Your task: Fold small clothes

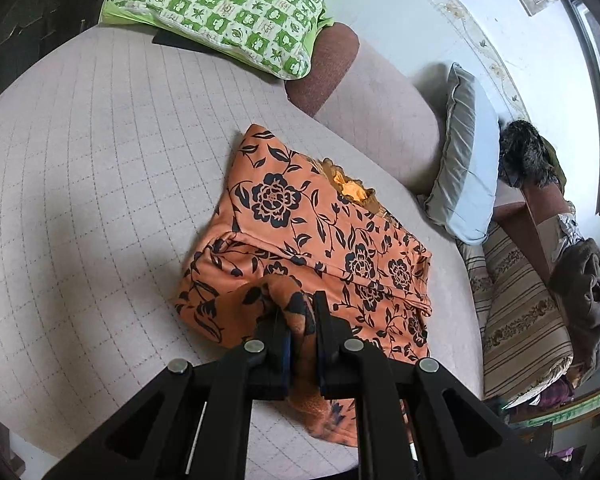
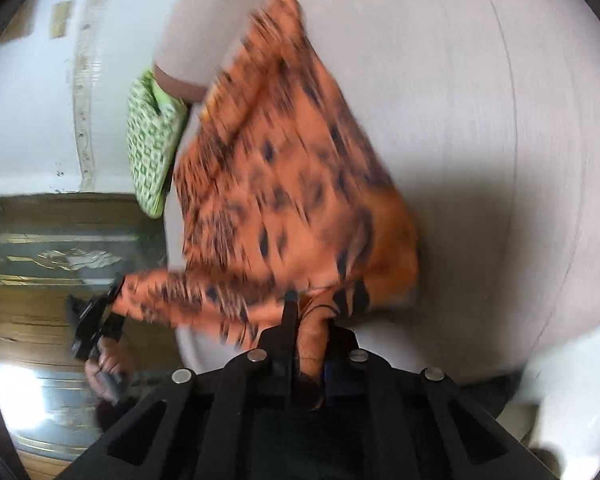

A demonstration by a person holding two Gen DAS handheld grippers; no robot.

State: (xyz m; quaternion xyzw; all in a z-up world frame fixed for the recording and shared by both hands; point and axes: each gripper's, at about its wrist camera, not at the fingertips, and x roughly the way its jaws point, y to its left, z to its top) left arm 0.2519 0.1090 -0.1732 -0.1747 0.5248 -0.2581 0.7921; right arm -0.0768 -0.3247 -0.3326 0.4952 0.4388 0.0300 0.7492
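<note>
We are in the lifting stage of a fold: both grippers pinch the near edge of the orange flowered garment [image 1: 320, 232], which lies on the pale quilted couch seat [image 1: 100, 168], its far end toward 12 o'clock. The left gripper [image 1: 300, 312] is pressed together on a bunched corner at 6 o'clock in its view. The right gripper [image 2: 310, 320] is likewise clamped on a fold of cloth; its picture is blurred, so we cannot read the fabric edge exactly. A green checked pillow [image 1: 228, 12] sits at 11 o'clock, well apart. In our judgement, the next move calls for carrying both corners together toward 12 o'clock, keeping the edge level and taut.
</note>
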